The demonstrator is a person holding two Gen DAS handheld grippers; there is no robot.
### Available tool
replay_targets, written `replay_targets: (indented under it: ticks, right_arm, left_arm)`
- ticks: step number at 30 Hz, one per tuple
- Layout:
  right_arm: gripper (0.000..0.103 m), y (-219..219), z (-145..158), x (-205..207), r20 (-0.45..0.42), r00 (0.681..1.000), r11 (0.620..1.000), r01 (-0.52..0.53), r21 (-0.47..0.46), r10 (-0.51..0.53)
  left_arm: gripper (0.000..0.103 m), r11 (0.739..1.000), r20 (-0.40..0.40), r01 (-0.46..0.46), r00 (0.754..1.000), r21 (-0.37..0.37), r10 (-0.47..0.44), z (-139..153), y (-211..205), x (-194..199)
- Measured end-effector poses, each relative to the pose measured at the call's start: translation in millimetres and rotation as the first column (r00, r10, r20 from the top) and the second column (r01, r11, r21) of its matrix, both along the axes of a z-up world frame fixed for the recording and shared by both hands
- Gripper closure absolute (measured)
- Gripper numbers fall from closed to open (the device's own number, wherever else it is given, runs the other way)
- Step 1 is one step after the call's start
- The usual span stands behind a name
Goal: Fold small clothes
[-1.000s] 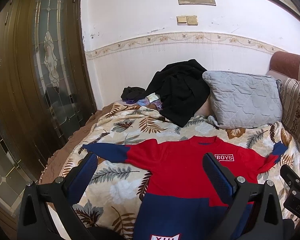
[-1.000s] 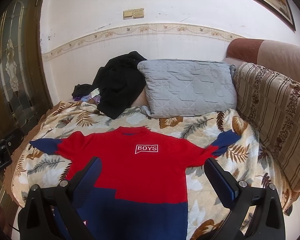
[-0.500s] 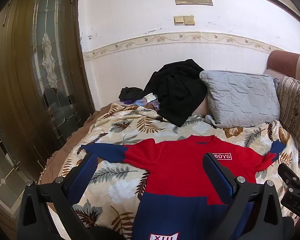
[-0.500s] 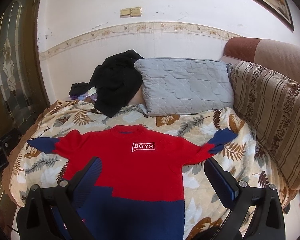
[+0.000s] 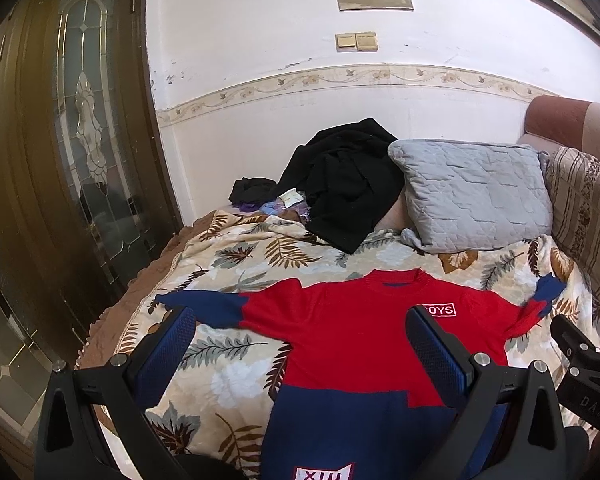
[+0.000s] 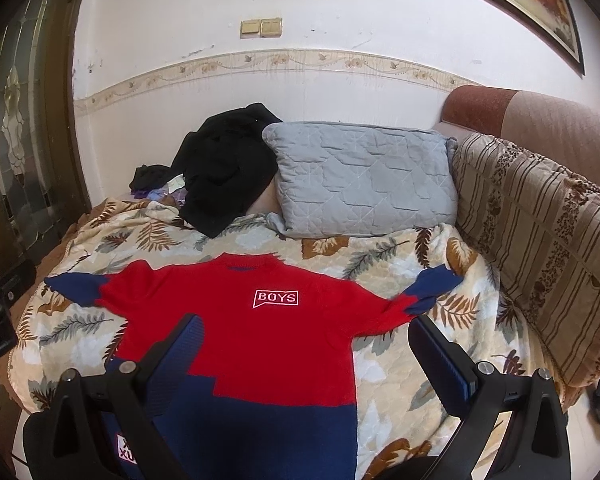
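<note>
The sweater [image 6: 260, 336] is matt knit cloth. At 12 o'clock the pillow [image 6: 364, 180] is quilted grey fabric. The blanket [image 6: 396, 264] looks soft and fleecy. At 9 o'clock the door [image 5: 72, 152] is glossy wood with patterned glass.

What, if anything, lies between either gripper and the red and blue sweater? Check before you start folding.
Nothing visible does. The sweater lies spread flat on the leaf-print blanket, right below the open left gripper and right gripper. The black clothes and grey pillow sit further back, clear of it.
</note>
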State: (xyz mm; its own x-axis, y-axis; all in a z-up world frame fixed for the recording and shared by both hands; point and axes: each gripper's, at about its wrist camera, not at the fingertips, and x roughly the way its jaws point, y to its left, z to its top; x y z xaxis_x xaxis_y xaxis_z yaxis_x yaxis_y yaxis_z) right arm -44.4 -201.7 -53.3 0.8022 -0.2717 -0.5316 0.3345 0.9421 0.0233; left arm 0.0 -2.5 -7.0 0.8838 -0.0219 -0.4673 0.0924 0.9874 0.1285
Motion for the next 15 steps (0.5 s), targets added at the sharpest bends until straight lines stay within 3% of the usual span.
replay_targets:
  ticks: [15]
  right_arm:
    - [0.0, -6.8, 0.2, -2.2, 0.011, 1.0, 1.0, 0.022, -0.003, -0.022]
  left_arm:
    - [0.0, 1.0, 0.0, 0.014, 1.0, 0.016, -0.014, -1.4, -10.0, -2.1]
